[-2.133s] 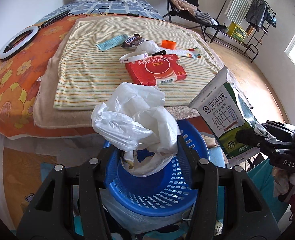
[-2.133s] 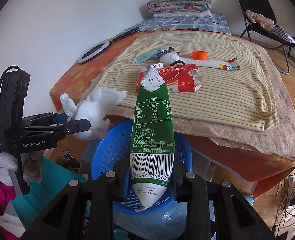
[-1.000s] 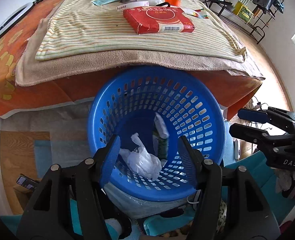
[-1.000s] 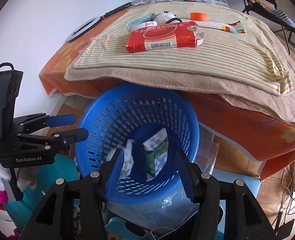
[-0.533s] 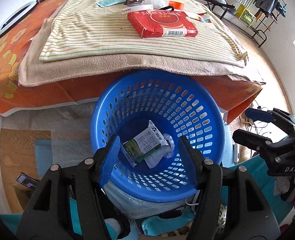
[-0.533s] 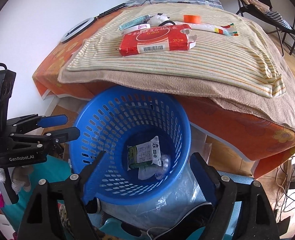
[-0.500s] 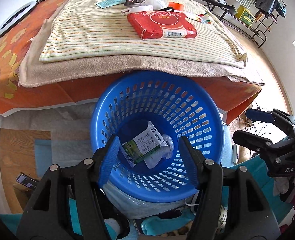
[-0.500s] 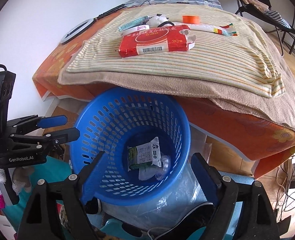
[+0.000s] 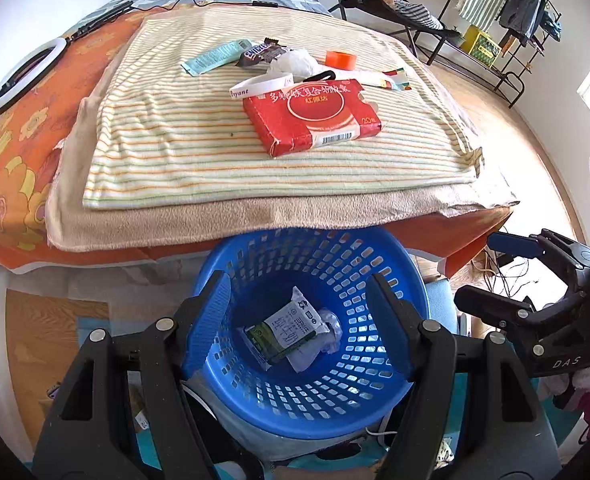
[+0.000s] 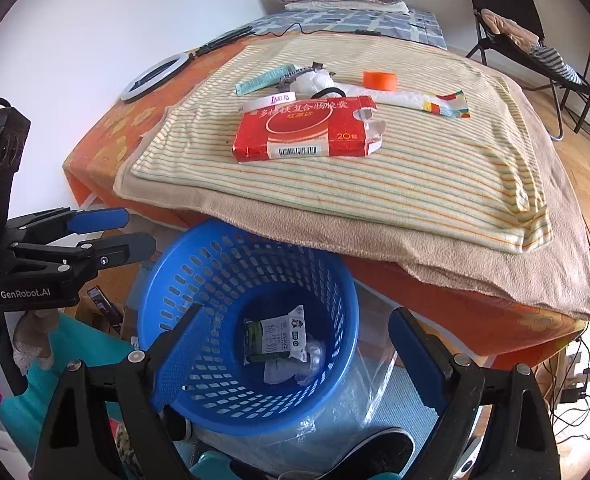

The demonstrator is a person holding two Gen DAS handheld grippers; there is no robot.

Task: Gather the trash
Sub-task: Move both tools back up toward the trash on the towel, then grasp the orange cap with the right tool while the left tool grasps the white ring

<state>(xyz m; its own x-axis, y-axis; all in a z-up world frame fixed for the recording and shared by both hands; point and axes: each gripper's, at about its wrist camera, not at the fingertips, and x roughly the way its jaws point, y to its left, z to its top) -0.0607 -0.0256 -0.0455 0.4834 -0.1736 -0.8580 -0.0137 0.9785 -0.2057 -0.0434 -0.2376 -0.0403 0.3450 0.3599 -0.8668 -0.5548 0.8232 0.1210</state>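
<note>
both my grippers hang over the blue basket (image 9: 375, 390), nothing in either. left gripper (image 9: 299, 320) has its jaws spread wide, the blue pads framing the basket's inside. right gripper (image 10: 295, 352) is spread even wider, its fingers outside the basket's rim on both sides. from the left wrist view the right gripper (image 9: 491, 268) sits off to the right of the basket, apart from it; from the right wrist view the left gripper (image 10: 127, 232) sits off to the left, just beside the rim.

trash already in: green and white milk carton (image 10: 275, 340) lies flat on the basket floor, crumpled white plastic bag (image 10: 295, 364) touching it, partly under it. walls above them are bare, so there is open room straight down.

basket's far rim tucks under the overhanging tan blanket edge (image 9: 255, 220), tight at the back, free at the front.

still on the bed, on the striped towel (image 9: 167, 144): red box (image 9: 315, 116) nearest the edge, well inside the towel border. behind it a white wristband (image 9: 259, 84), teal wrapper (image 9: 215, 56), dark candy wrapper (image 9: 261, 52), white crumpled wad (image 9: 295, 62), orange tape roll (image 9: 341, 59), long white wrapper (image 10: 415, 100) with a coloured end. these cluster close, some touching; i cannot tell which. bare towel to the left and right of the box.
</note>
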